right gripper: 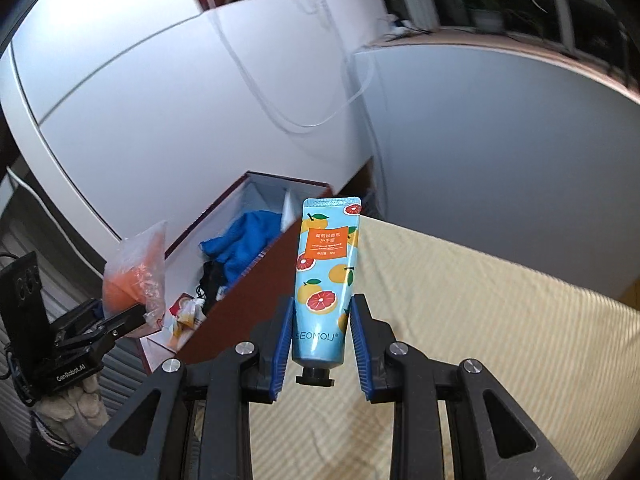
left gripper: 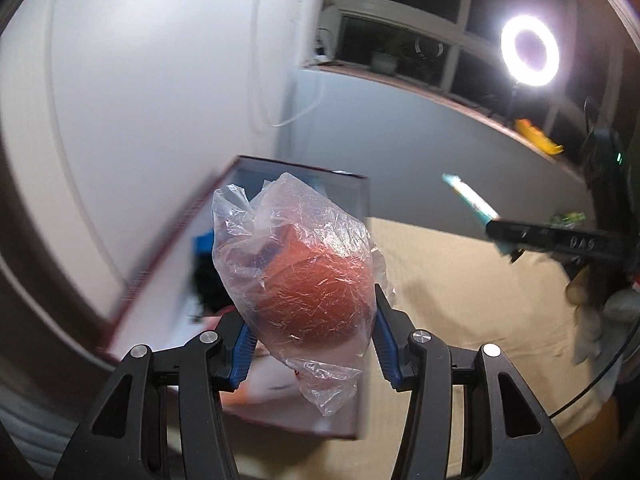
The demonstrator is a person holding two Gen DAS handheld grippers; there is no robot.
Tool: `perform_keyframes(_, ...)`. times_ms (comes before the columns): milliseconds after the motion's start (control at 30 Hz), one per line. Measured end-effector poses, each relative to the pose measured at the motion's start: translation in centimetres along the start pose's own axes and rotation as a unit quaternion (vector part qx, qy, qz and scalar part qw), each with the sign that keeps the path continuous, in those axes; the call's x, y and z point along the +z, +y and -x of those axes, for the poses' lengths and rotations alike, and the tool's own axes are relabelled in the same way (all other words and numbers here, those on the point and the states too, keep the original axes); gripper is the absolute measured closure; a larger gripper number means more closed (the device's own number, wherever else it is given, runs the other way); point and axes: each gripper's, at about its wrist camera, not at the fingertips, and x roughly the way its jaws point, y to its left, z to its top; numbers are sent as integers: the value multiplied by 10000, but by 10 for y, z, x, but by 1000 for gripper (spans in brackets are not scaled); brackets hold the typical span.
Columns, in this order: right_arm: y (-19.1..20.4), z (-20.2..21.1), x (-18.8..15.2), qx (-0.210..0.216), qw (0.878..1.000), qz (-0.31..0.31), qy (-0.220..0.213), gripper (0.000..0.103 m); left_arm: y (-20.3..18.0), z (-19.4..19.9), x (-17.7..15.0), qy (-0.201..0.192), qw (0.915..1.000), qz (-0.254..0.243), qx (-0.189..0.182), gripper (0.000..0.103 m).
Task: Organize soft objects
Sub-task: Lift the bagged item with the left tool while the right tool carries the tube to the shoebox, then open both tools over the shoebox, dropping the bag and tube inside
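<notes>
Left wrist view shows the left hand-held gripper [left gripper: 312,320] pinching a light, crinkly, slippery bag [left gripper: 300,276] around its soft orange lump above the box [left gripper: 168,248], while the right hand-held gripper [right gripper: 320,332] clamps a squashy hand-cream tube [right gripper: 326,276] low by its cap.

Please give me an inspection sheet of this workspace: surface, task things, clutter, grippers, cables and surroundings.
Surface: beige striped cloth.
Job's things: orange soft object in a clear plastic bag; hand cream tube, cap toward camera; open box holding blue cloth and black item.
Clutter: small packets at the box's near end.
Grippers: left gripper shut on the bag; right gripper shut on the tube.
Cables: white cord on the wall.
Surroundings: white wall, dark window, ring light.
</notes>
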Motion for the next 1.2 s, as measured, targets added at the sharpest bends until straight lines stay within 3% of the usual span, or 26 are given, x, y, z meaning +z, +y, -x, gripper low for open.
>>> perform_keyframes(167,24,-25,11,82,9996,246,91,77,26,-4,-1,-37,9990,-16,441,53)
perform_keyframes(467,64,-82,36,82,9981,513,317,77,36,-26,1,62,9971,-25,756,53)
perform_keyframes(900,73,-136,58,35,9968,511,620,77,50,-39,-4,149,9961,162,849,52)
perform_keyframes(967,75,-138,58,51,9965,535,641,76,51,-39,-3,132,9960,198,860,50)
perform_keyframes(1000,76,-139,57,95,9963,551,649,76,51,-40,0,129,9959,196,868,42)
perform_keyframes(1067,78,-139,57,167,9958,591,674,66,50,-39,1,88,9958,196,887,35)
perform_keyframes(1133,82,-134,57,114,9961,670,558,46,49,-37,0,74,9959,180,883,35)
perform_keyframes(1200,85,-129,57,122,9964,721,432,42,47,-35,0,50,9960,172,876,35)
